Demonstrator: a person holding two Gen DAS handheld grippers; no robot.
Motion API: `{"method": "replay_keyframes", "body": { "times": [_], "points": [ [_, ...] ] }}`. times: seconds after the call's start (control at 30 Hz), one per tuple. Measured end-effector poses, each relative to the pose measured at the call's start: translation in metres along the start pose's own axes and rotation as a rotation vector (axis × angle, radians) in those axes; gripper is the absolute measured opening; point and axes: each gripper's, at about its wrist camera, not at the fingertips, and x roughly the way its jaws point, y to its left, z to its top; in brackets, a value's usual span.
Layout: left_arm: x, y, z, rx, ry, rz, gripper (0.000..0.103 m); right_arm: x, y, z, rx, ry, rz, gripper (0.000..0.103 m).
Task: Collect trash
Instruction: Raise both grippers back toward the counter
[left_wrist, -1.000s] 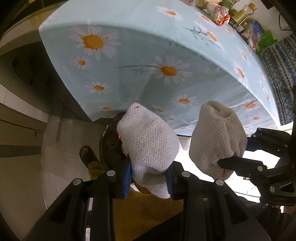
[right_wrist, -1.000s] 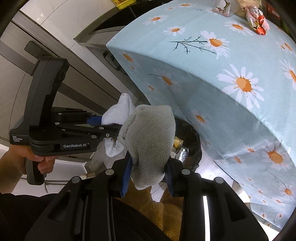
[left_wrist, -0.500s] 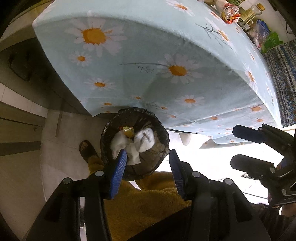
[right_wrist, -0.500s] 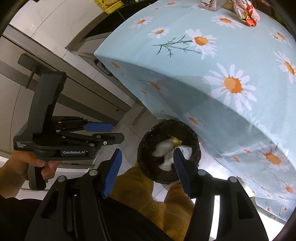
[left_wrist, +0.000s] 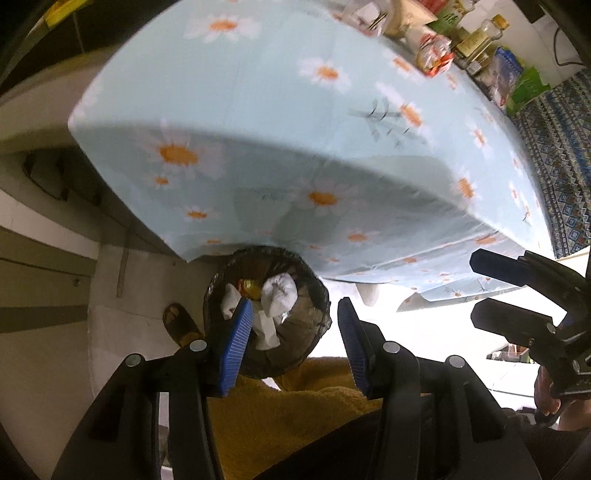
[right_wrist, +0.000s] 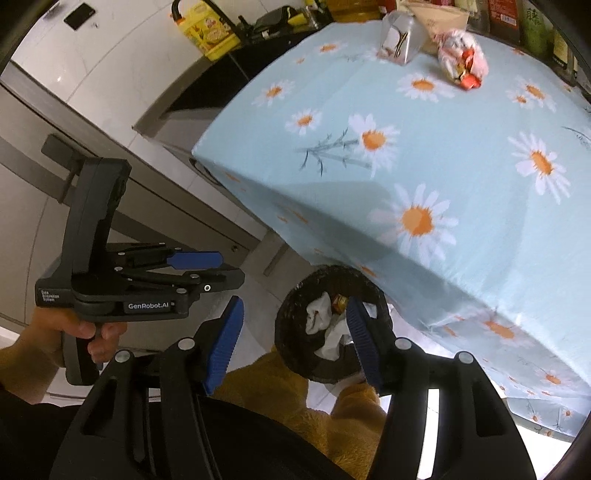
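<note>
A round black-lined bin (left_wrist: 320, 300) stands on the floor by the table corner. Two white tissue wads (left_wrist: 279, 291) and a gold wrapper (left_wrist: 249, 285) lie inside it. My left gripper (left_wrist: 295, 310) hangs open above the bin with nothing between its blue pads. In the right wrist view the same bin (right_wrist: 289, 334) holds the wads (right_wrist: 320, 314), and my right gripper (right_wrist: 294, 308) is open and empty over it. Each gripper shows in the other's view: the right gripper (left_wrist: 476, 286) at the right edge, the left gripper (right_wrist: 231, 267) at the left, held by a hand.
The table (right_wrist: 461, 162) wears a pale blue daisy cloth. A red-and-white snack wrapper (right_wrist: 461, 62), a clear cup (right_wrist: 400, 40) and bottles sit at its far side. A yellow oil jug (right_wrist: 207, 29) stands on the counter. The person's yellow trousers (left_wrist: 295, 406) and sandalled foot (left_wrist: 181, 321) are below.
Both grippers let go of their white tissue wads, which now lie in the bin. Both have since risen, so the bin looks smaller and more tabletop shows.
</note>
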Motion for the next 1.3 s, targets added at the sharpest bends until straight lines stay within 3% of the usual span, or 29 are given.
{"method": "replay_keyframes", "body": {
  "times": [0.43,0.77,1.0,1.07,1.3],
  "points": [
    [-0.05,-0.032,0.04,0.131,-0.106,-0.002,0.046,-0.046,-0.011,0.022,0.058,-0.178,-0.056,0.059],
    [-0.076,-0.042,0.082,0.23,-0.184,-0.058,0.046,-0.081,-0.03,0.058,0.156,-0.332,-0.161,0.071],
    [-0.089,-0.039,0.109,0.246,-0.241,-0.076,0.046,-0.086,-0.047,0.086,0.202,-0.358,-0.227,0.077],
    [-0.092,-0.037,0.114,0.246,-0.258,-0.082,0.061,-0.084,-0.056,0.096,0.233,-0.343,-0.248,0.077],
    [-0.101,-0.033,0.124,0.24,-0.288,-0.096,0.063,-0.066,-0.078,0.133,0.265,-0.307,-0.302,0.077]
  ]
}}
